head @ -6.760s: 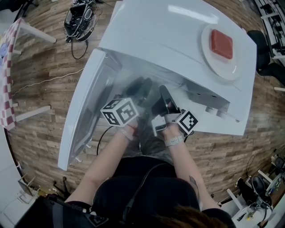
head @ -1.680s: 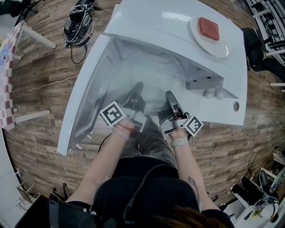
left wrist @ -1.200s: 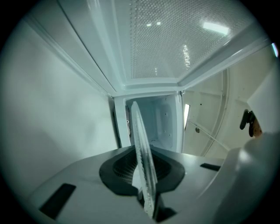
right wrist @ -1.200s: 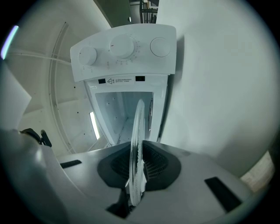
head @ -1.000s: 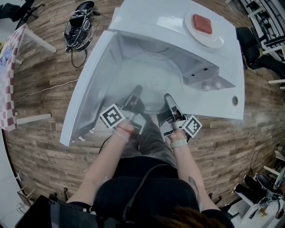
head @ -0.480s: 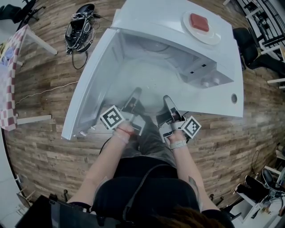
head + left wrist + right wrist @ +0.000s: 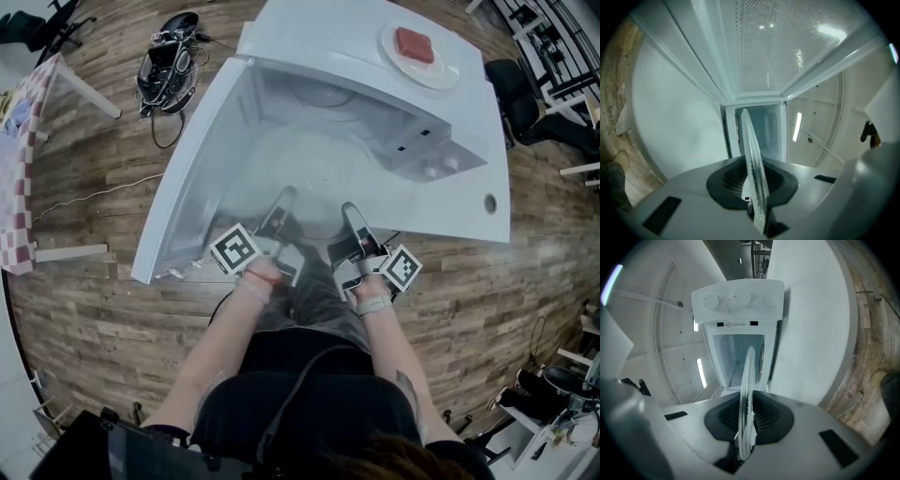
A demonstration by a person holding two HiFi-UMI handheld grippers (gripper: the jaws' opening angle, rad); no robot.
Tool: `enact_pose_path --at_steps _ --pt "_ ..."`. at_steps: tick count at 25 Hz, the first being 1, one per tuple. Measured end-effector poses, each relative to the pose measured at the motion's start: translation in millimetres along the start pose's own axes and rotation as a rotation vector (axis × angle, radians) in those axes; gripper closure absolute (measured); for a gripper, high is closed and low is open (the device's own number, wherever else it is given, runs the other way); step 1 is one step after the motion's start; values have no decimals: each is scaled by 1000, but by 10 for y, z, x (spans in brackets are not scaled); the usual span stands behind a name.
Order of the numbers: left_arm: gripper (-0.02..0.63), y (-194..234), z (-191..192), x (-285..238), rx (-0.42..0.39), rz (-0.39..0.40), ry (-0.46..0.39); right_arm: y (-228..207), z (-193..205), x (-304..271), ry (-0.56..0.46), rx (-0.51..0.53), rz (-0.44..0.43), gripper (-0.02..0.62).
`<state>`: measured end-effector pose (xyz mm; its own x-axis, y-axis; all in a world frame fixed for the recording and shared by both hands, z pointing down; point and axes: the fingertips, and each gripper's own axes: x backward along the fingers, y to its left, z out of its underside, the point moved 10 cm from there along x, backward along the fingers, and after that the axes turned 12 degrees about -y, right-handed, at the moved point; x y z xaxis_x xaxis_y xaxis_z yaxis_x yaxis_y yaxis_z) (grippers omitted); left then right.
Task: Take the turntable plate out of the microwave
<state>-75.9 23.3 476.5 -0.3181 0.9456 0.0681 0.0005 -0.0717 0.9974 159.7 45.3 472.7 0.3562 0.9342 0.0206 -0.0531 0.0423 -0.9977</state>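
Observation:
The clear glass turntable plate [image 7: 314, 178] hangs level at the mouth of the white microwave [image 7: 375, 66], held at its near rim from both sides. My left gripper [image 7: 284, 195] is shut on the rim's left part, my right gripper [image 7: 347, 208] on its right part. In the left gripper view the plate [image 7: 751, 154] stands edge-on between the dark pads [image 7: 729, 180]. The right gripper view shows the plate's edge [image 7: 748, 390] pinched the same way, with the microwave's knob panel [image 7: 737, 298] behind it.
The microwave door [image 7: 192, 169] hangs open at the left. On top of the microwave lies a white dish with a red block [image 7: 413, 44]. A black bag with cables [image 7: 169, 56] lies on the wooden floor, and a checked tablecloth [image 7: 17, 150] shows at the far left.
Both grippers and the plate have drawn back toward the person, from deep in the cavity to its front opening. The grips on the rim look unchanged.

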Motion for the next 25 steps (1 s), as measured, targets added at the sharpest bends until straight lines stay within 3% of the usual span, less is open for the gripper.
enact_pose_path --at_steps 4,10,13,25 --pt "568 28 -21 67 -56 -18 16 0 17 54 -3 2 -1 555" --pt "568 -26 8 148 -33 5 14 31 69 152 -7 7 -5 555" --pt "568 -64 56 176 16 25 11 35 84 210 -10 13 -9 555" --pt "568 -120 20 383 -28 33 24 94 235 364 -22 -2 -31 555"
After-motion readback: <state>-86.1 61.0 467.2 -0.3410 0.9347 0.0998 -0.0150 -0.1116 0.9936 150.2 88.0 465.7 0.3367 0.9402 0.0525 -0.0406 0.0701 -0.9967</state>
